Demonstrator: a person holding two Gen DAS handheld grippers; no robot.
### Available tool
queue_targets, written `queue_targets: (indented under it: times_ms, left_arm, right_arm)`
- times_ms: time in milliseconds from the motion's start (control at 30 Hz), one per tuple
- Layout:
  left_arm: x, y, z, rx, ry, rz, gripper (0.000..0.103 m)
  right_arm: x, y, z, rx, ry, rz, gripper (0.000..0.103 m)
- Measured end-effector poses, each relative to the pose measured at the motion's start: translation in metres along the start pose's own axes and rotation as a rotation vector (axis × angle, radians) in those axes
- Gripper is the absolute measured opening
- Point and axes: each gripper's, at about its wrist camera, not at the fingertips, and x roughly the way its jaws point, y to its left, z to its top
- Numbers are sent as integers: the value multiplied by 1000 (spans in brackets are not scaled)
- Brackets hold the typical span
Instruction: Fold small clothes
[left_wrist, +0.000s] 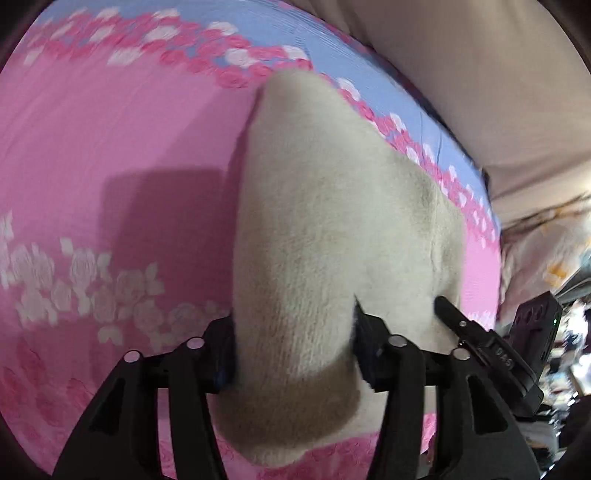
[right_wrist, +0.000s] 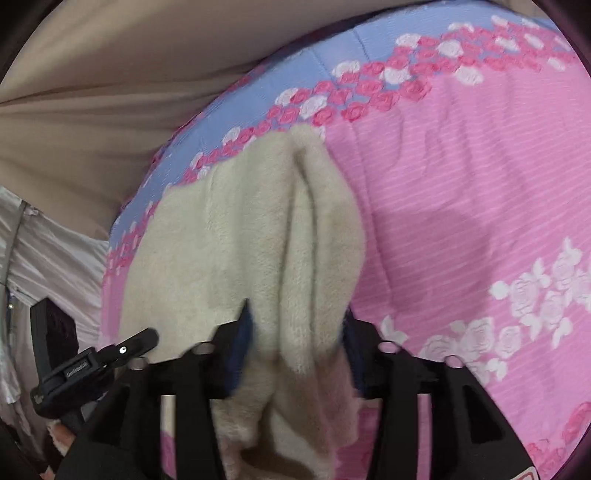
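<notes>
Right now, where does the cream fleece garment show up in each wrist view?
Left wrist view: cream fleece garment fills centre, running down between the left hand-held gripper fingers.
Right wrist view: centre-left, bunched between the right hand-held gripper fingers.
Shared landmark: pink rose-print bedsheet beneath it.

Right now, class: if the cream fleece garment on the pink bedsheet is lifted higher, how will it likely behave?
Probably floppy: the cream fleece garment bunches and sags between the left gripper and the right gripper. Its fuzzy pile likely resists slipping. It seems light, draping softly onto the bedsheet.
</notes>
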Motion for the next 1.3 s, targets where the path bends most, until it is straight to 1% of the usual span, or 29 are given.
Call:
queue_targets:
  times_ms: [33,67,100,133,200,233,267,300,333,367,400,433,567,733,800,833,933,967,1000,1033,1067,1100,1133,1167,1200,1233,1267,1300]
  left_arm:
    - [-4,4,-3,-7,-20,-4,60]
    - [-8,3,-3,2,-34,5,61]
    - [-11,1,-3,17,-48,14,67]
    - [-14,-3,-1,27,-66,36,76]
    - [-14,-6,5,19,-81,54,85]
    - [-10,-5,9,11,-70,39,85]
    - [-4,-4,13,3,-48,35,85]
    - [3,-2,14,-9,-25,41,73]
    - [8,-1,17,-14,11,22,57]
    - [9,-4,17,-9,28,8,55]
    - [5,-6,18,0,21,7,48]
    - [-3,-10,18,24,17,-4,44]
    - [-35,-22,22,65,-4,-44,42]
    - [-105,-23,35,131,-77,-97,42]
    - [-128,-21,40,154,-104,-110,42]
    - [-146,-15,44,169,-128,-116,42]
    - [-188,-1,51,214,-190,-116,43]
    - [-200,6,55,222,-210,-109,43]
    - [-207,11,58,222,-228,-97,46]
    - [-211,22,62,217,-254,-74,52]
    - [-212,36,66,206,-287,-38,56]
    - [-210,47,69,196,-314,-3,71]
    - [-203,65,71,178,-354,69,80]
    - [-193,79,71,162,-373,136,81]
    - [-183,93,70,153,-368,194,80]
    - [-173,111,66,121,-341,266,77]
    - [-170,122,58,96,-321,275,77]
    - [-172,130,49,83,-319,241,77]
  right_arm:
    - [-5,2,2,-22,-20,-31,67]
    - [-8,3,5,-38,-34,-58,76]
    - [-8,1,9,-41,-38,-74,79]
    - [-6,0,13,-29,-23,-60,81]
    - [14,-9,20,42,68,37,81]
    - [23,-12,21,72,96,68,78]
    - [29,-14,20,96,110,104,64]
    - [34,-14,18,120,123,155,53]
    - [33,-12,17,129,116,157,47]
    - [26,-7,16,113,99,142,37]
    - [20,0,16,90,85,130,33]
    - [10,8,17,68,68,128,28]
    - [-33,43,19,6,-5,150,26]
    - [-80,106,20,-83,-89,177,26]
    - [-92,131,20,-109,-118,207,26]
    - [-98,145,18,-113,-130,227,26]
    - [-99,183,14,-138,-152,264,27]
    - [-95,194,11,-156,-151,269,30]
    - [-88,202,9,-177,-148,263,34]
    - [-72,209,6,-200,-153,233,38]
    - [-56,211,5,-210,-159,206,45]
    - [-34,207,2,-212,-173,151,46]
    - [-16,201,-1,-200,-173,89,46]
    - [3,193,-6,-172,-145,-3,44]
    - [11,186,-12,-144,-117,-29,39]
    - [13,185,-21,-118,-95,20,34]
    - [9,190,-31,-123,-95,55,34]
    - [3,202,-43,-154,-106,56,34]
